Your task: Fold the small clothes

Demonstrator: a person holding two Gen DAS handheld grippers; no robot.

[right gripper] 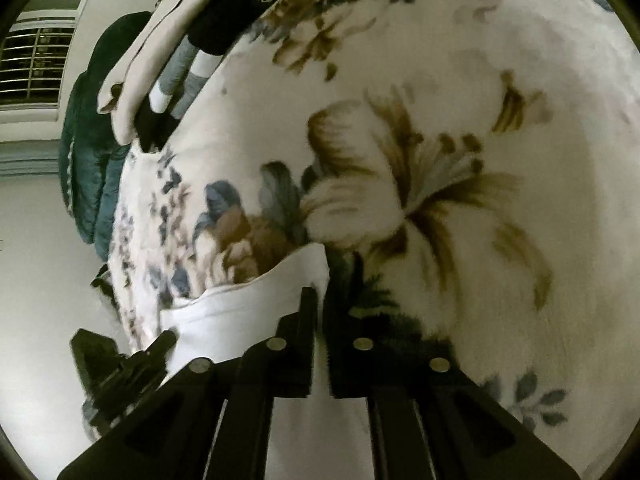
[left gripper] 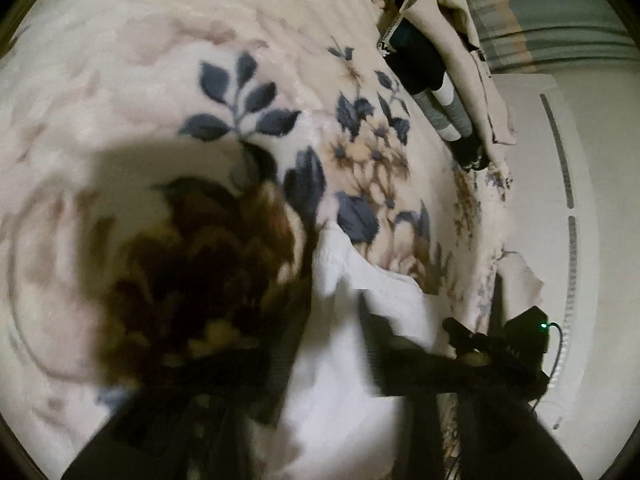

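Note:
A small white garment (left gripper: 344,364) hangs above a floral blanket (left gripper: 200,60). My left gripper (left gripper: 320,320) is blurred by motion, with the white cloth running between its dark fingers. In the right wrist view my right gripper (right gripper: 322,308) is shut on an edge of the same white garment (right gripper: 248,312); its fingers (right gripper: 306,332) pinch the cloth at their tips. The left gripper's body (right gripper: 120,364) shows at lower left in that view, and the right gripper's body (left gripper: 500,352) at lower right in the left wrist view.
A pile of folded clothes, beige, black and grey-striped (left gripper: 440,80), lies at the blanket's far edge; it also shows in the right wrist view (right gripper: 180,60). A dark teal quilted item (right gripper: 92,152) hangs past the bed edge. A white wall (left gripper: 592,200) and window (right gripper: 36,60) lie beyond.

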